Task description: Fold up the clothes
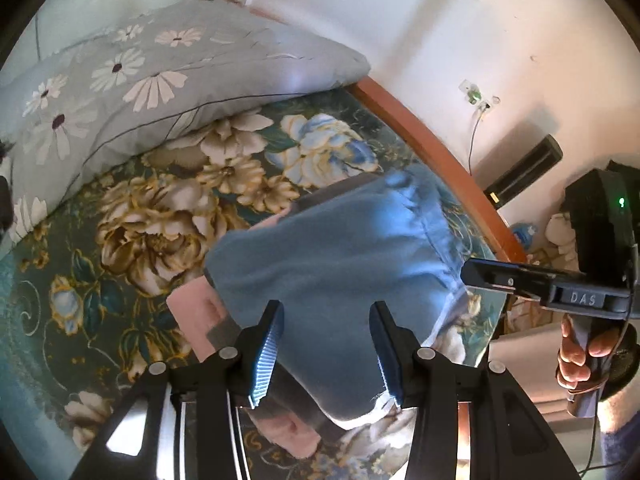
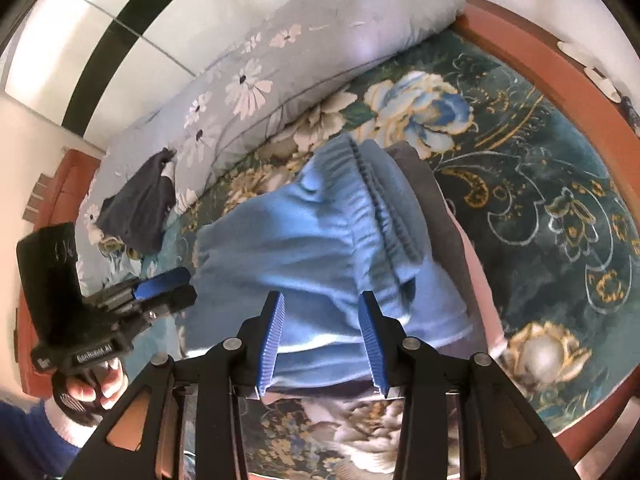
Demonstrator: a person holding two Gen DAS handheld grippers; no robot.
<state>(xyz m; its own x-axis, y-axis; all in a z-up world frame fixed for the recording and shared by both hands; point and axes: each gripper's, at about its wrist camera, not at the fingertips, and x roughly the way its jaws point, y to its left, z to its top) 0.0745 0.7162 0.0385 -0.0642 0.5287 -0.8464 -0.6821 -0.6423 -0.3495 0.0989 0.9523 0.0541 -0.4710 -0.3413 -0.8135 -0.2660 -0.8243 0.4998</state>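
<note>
A folded blue fleece garment point(image 1: 332, 264) with an elastic waistband point(image 2: 380, 216) lies on top of a pink and grey folded garment point(image 1: 192, 312) on the floral bed. My left gripper point(image 1: 326, 312) is open and hovers just above the blue garment's near edge, holding nothing. My right gripper point(image 2: 324, 304) is open above the same garment point(image 2: 304, 248), empty. The right gripper shows in the left wrist view point(image 1: 504, 278) beside the garment's right edge. The left gripper shows in the right wrist view point(image 2: 168, 288) at the garment's left edge.
A grey daisy-print pillow point(image 1: 120, 80) lies at the head of the bed. A dark cloth point(image 2: 140, 204) rests on the pillow. The wooden bed frame point(image 1: 432, 152) runs along the white wall, with a black box point(image 1: 524, 172) and clutter beyond it.
</note>
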